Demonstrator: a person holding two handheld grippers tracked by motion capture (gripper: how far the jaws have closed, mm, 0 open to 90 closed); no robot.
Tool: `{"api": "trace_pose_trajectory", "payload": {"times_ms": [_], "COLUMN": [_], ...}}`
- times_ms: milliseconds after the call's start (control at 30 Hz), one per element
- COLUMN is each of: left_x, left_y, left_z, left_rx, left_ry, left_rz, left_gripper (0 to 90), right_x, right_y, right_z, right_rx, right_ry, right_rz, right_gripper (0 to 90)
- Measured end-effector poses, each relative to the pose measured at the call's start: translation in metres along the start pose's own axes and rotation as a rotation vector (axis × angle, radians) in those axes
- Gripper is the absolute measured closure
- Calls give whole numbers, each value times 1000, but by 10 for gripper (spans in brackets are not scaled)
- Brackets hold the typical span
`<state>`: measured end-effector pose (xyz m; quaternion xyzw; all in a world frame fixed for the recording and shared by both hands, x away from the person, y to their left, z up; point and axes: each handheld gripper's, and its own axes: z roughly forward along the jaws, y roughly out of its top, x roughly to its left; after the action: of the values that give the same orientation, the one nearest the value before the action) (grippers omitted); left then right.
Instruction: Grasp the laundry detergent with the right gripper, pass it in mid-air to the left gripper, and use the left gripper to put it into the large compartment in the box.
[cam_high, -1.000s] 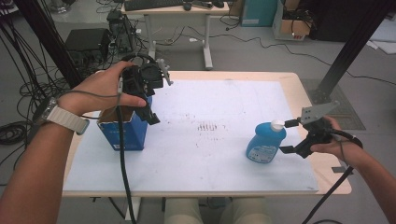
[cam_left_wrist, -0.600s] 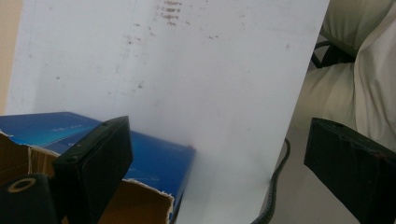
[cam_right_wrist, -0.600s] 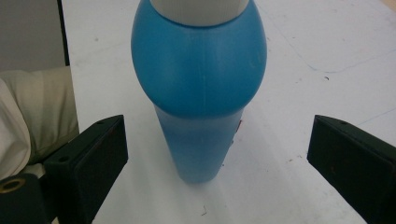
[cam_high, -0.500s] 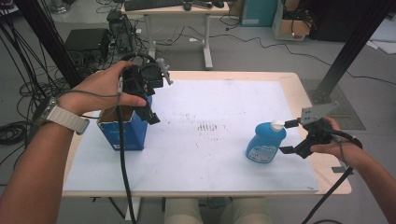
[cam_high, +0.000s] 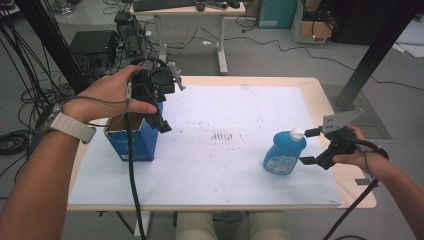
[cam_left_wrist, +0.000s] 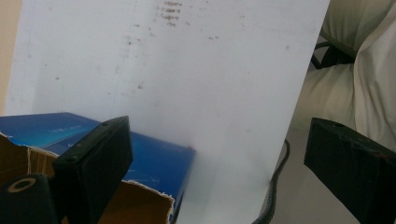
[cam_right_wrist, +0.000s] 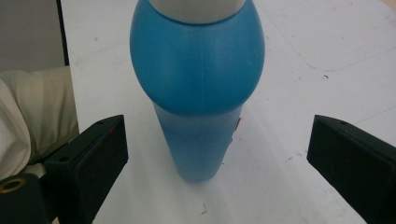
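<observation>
- Gaping wide, the right gripper (cam_high: 306, 146) has its jaws on either side of the blue bottle (cam_high: 283, 152), touching neither flank.
- That bottle stands upright on the white table (cam_high: 225, 175), near its right end, with a white cap (cam_high: 297, 133) on top.
- Spread just as wide and empty, the left gripper (cam_high: 161, 120) hangs over the open blue box (cam_high: 136, 142) at the table's left end.

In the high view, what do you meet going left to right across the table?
Blue cardboard box → left gripper → blue bottle → right gripper.
</observation>
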<state>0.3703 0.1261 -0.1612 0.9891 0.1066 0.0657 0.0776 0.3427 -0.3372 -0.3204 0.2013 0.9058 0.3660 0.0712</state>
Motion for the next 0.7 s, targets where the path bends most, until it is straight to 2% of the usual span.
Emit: {"api": "trace_pose_trajectory", "payload": {"times_ms": [700], "left_x": [0], "left_y": [-1], "left_z": [1], "left_rx": [-2], "left_ry": [0], "left_rz": [-1], "left_gripper": [83], "right_x": [1], "right_y": [1], "right_z": [-1], "right_rx": [2], "right_ry": [-1], "right_rz": [-2], "right_gripper": [52]}}
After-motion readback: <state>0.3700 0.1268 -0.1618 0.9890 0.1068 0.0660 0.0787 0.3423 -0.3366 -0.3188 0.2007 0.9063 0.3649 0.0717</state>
